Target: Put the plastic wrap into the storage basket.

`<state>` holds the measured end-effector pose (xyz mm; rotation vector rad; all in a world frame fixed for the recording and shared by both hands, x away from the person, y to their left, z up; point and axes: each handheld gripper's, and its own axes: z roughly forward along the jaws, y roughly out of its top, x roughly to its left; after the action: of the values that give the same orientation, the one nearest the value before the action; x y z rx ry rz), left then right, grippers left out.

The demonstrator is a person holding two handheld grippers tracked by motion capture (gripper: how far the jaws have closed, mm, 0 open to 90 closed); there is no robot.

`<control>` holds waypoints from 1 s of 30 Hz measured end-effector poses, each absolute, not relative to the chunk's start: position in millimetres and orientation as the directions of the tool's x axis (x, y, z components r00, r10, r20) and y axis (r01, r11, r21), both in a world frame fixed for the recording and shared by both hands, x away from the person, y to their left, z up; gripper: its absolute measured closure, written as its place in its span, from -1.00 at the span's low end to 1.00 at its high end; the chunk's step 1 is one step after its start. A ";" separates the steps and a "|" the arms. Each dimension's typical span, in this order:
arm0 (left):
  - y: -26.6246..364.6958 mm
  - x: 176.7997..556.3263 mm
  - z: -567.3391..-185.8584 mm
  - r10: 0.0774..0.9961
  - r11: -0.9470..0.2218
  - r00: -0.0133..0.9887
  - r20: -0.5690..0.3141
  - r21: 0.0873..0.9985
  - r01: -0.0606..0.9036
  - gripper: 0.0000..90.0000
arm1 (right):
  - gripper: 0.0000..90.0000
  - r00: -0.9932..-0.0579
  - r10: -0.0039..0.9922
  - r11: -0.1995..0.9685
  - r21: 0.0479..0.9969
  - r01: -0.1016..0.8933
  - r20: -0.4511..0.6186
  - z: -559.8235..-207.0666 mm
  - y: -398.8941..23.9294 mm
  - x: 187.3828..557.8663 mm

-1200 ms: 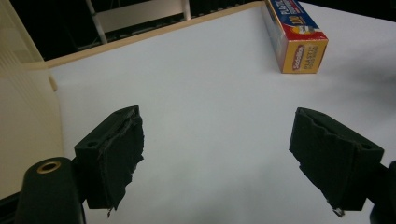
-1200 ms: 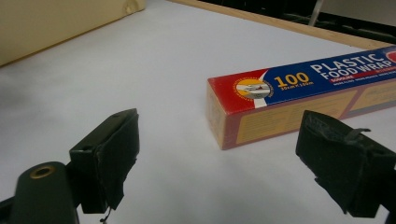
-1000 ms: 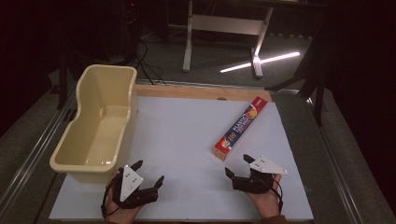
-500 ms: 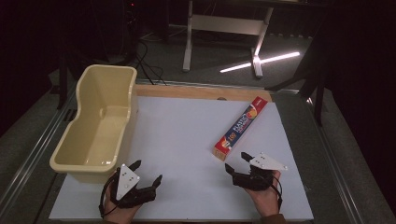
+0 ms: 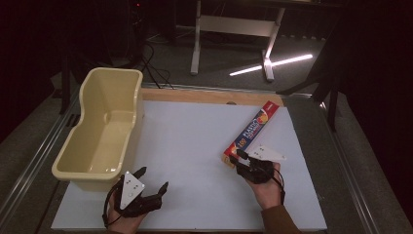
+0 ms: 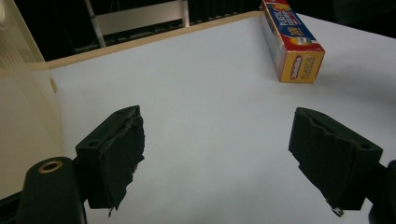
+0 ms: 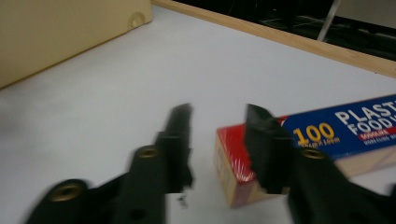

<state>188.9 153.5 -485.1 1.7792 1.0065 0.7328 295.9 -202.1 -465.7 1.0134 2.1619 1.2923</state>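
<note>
I had the plastic wrap box [image 5: 251, 131] lying flat on the white bench [image 5: 195, 146], well to the right of the cream tub [image 5: 104, 131], its long side running diagonally toward the bench's far wooden edge. My right gripper [image 5: 242, 158] sat at the box's near end, which was its red one. Its fingers [image 7: 180, 135] had just been closing, yet in the right gripper view they were parted, one finger on the bare bench beside the box's end and the other above the box's top; nothing was clenched between them. My left gripper [image 5: 151, 181] rested just in front of the tub's near wall, its fingers [image 6: 116, 154] spread wide and released over bare bench.
</note>
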 end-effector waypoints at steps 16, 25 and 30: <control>153.1 187.9 -484.7 0.873 -0.226 0.485 0.053 0.925 0.306 -0.58 | 1.00 -0.631 0.776 0.368 0.817 0.445 -0.006 -476.3 -166.5 349.5; 152.8 187.0 -484.8 0.872 -0.216 0.488 0.041 0.927 0.307 -0.58 | 1.00 -0.603 0.796 0.447 0.720 0.531 -0.050 -500.5 -149.2 374.2; 153.4 186.8 -484.5 0.873 -0.209 0.486 0.035 0.928 0.308 -0.58 | 1.00 -0.608 0.791 0.475 0.693 0.543 -0.066 -498.2 -146.9 376.5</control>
<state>186.8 153.4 -484.5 1.7565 1.0044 0.7247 376.5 -146.9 -498.2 1.1184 2.3480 0.9031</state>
